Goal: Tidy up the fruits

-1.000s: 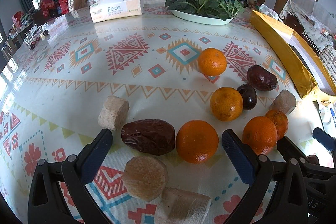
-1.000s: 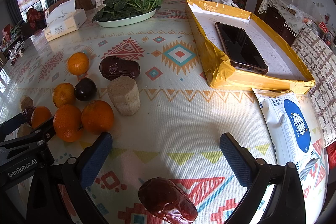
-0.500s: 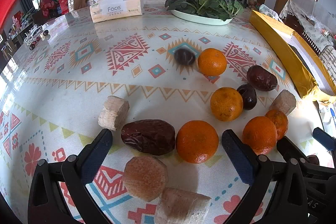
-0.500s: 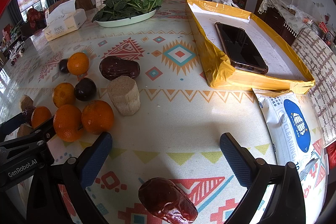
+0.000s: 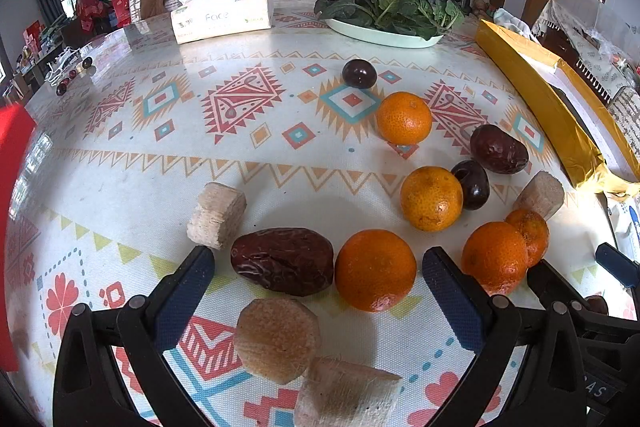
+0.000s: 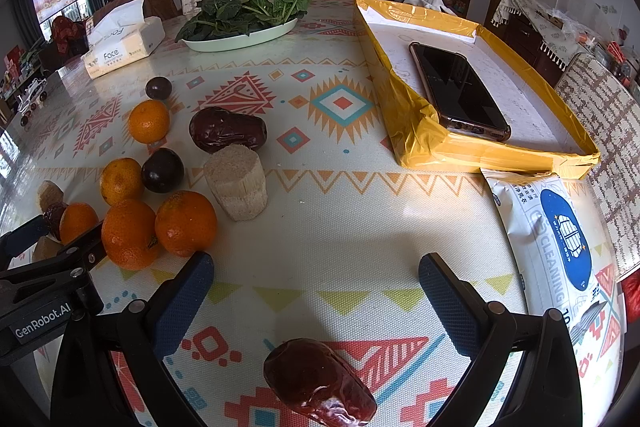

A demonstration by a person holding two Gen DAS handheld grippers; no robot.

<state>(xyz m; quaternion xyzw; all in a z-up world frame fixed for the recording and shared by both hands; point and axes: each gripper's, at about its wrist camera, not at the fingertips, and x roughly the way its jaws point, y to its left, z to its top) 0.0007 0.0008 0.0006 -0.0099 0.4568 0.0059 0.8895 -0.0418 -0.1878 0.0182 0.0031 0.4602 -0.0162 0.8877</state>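
My left gripper (image 5: 316, 267) stands open low over the patterned table. A wrinkled date (image 5: 282, 261) and an orange (image 5: 375, 269) lie side by side between its fingers, untouched. Beige cut cylinders (image 5: 216, 215) lie around them, and more oranges (image 5: 431, 197), two dark plums (image 5: 359, 73) and another date (image 5: 498, 149) sit further right. My right gripper (image 6: 315, 261) is open too, over bare cloth, with a date (image 6: 318, 383) lying low between its fingers. The fruit cluster (image 6: 185, 223) is to its left.
A yellow-edged tray (image 6: 416, 139) holding a phone (image 6: 460, 95) takes the right side. A wipes pack (image 6: 560, 239) lies in front of it. At the back stand a plate of greens (image 5: 384, 35) and a tissue box (image 5: 222, 13). Something red (image 5: 12, 187) shows at the left edge.
A dark plum came into view behind the far orange and has rolled a little further back. A red thing now shows at the left edge. Neither gripper has moved.
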